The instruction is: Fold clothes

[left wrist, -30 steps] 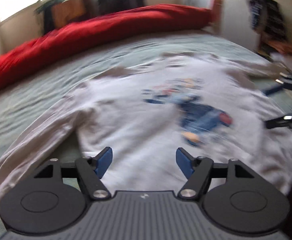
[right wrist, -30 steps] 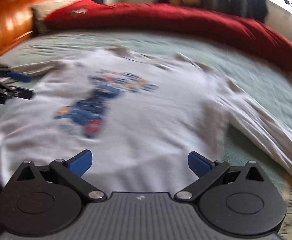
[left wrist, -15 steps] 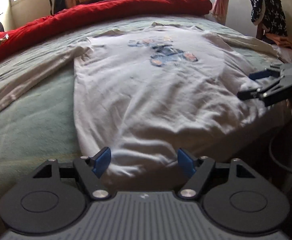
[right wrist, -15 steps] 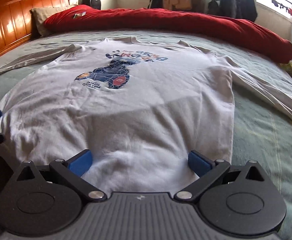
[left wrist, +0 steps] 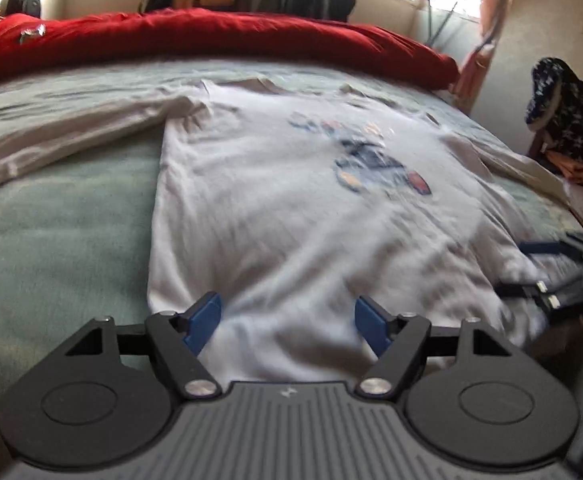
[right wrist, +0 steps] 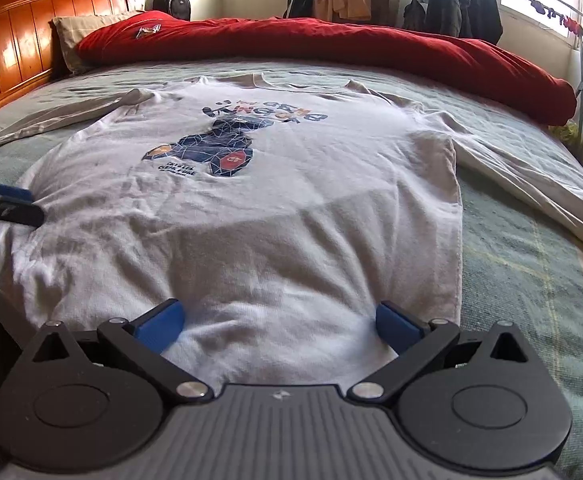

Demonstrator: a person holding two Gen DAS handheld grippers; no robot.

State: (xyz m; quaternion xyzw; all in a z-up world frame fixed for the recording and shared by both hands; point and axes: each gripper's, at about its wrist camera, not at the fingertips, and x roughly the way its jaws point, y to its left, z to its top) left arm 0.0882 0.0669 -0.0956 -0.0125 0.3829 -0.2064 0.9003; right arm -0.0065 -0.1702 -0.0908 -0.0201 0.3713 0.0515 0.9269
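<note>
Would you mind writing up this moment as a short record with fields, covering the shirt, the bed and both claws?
garment: white long-sleeved shirt, print side up
layout: spread flat, both sleeves stretched out to the sides
surface: green bedspread
behind shirt: red duvet along the far side of the bed
left claw: open, at the shirt's near hem, nothing gripped
right claw: open, at the same hem, nothing gripped
fold progress: none visible yet
</note>
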